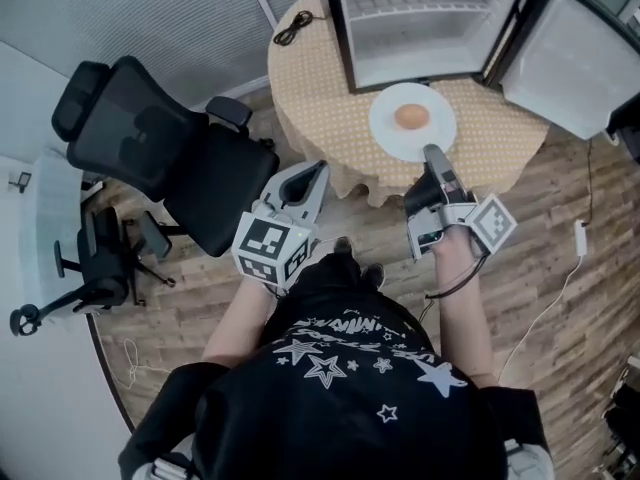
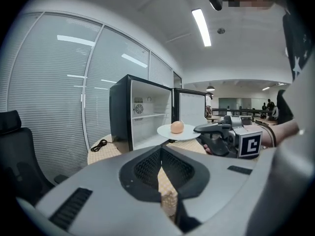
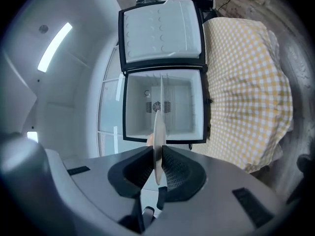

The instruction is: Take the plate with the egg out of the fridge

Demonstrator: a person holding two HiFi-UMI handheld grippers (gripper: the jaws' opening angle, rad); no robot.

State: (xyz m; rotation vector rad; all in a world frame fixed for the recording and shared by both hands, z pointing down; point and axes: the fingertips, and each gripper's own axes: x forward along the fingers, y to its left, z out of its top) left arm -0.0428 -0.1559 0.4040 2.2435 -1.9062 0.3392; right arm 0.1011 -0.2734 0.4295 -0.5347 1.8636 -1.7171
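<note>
Wood-plank flooring is running beneath you, and the black office chair [image 1: 150, 148] is standing off to your left, well clear of the work. Your left gripper [image 1: 315, 173] is hanging idle, jaws closed together on nothing. Your right gripper [image 1: 432, 154] is pinching the near rim of the white plate [image 1: 385, 128], jaws drawn close on that thin edge. The plate is sitting outside the fridge [image 1: 420, 28], seemingly just above the table [image 1: 320, 88] with its yellow checked cloth. You are carrying a stiff, glazed, breakable dish by one edge, so it is probably levering on the pads. The egg [image 1: 411, 117] is lying loose at the centre and looking ready to roll at any tilt. Beyond, the fridge door [image 1: 570, 68] is standing open to the right, and a black cable [image 1: 293, 28] is lying at the table's far left edge, apart from the plate.
</note>
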